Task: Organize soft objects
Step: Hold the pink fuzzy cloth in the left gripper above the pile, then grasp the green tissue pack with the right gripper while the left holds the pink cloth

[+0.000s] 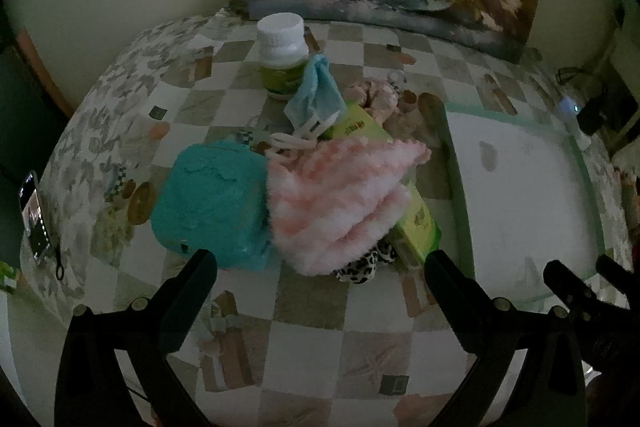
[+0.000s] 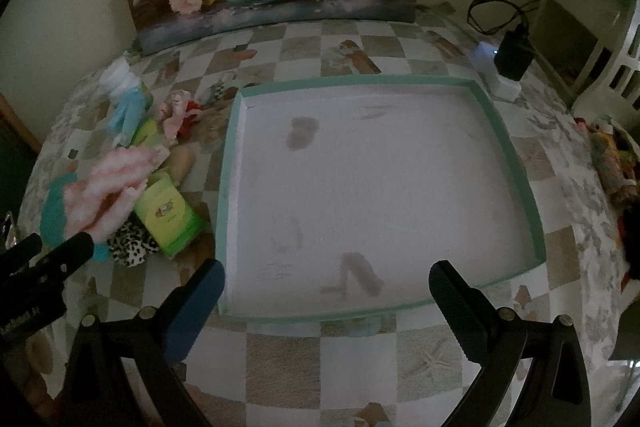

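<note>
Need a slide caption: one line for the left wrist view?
Open left gripper faces pink fluffy cloth and teal pouch beside the tray.

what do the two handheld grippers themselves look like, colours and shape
Both the left gripper and right gripper are matte black, each with two wedge-shaped fingers branching in a Y from a black frame fastened with round silver bolts. The right gripper's left finger pad looks dark blue.

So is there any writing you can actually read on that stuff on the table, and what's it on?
None reads clearly.
Green box: print on the lid, too blurred to read.
White-capped bottle: green label, too blurred.
Left gripper: pale lettering on its body, too dim.
Phone: lit screen, too small.
</note>
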A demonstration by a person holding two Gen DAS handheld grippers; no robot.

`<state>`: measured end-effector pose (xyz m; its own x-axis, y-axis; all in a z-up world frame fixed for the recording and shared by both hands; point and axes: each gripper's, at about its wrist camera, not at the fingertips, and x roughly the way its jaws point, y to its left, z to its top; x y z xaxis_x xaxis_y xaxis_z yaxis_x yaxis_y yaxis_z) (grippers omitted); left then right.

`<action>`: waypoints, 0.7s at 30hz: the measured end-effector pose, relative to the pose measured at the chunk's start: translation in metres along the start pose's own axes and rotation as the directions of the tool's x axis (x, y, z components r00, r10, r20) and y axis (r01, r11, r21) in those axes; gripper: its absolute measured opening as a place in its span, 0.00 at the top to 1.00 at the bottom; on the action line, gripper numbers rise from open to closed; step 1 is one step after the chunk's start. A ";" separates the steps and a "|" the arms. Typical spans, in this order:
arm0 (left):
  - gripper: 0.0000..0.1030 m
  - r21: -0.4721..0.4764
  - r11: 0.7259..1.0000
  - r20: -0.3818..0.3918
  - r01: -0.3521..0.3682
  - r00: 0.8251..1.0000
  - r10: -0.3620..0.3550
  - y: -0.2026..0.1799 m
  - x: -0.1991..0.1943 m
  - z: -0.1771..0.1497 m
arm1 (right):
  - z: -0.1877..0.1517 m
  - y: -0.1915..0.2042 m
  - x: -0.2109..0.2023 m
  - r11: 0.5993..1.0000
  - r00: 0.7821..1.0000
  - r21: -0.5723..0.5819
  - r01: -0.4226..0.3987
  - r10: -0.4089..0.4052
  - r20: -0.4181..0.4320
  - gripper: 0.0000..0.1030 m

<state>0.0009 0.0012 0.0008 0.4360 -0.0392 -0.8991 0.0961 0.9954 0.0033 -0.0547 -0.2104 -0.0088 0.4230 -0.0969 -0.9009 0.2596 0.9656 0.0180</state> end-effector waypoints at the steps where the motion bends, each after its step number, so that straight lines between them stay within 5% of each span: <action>1: 0.00 -0.008 1.000 -0.001 0.005 1.000 -0.005 0.001 0.000 0.000 | 0.001 0.000 0.000 1.000 1.000 -0.003 0.000 0.000 0.002 0.00; 14: 0.00 -0.038 0.996 0.083 0.079 0.994 -0.075 0.006 -0.010 0.003 | 0.003 0.007 -0.007 0.999 0.999 -0.025 -0.027 0.028 0.044 0.00; 21: 0.00 -0.111 0.992 0.104 0.060 0.993 -0.049 0.020 -0.013 0.004 | 0.014 0.020 -0.012 0.992 0.986 -0.037 -0.124 0.127 0.106 0.00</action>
<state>0.0011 0.0211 0.0143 0.5212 -0.0967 -0.8479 0.0222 0.9948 -0.0998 -0.0424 -0.1930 0.0088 0.5425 0.0013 -0.8401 0.1729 0.9784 0.1132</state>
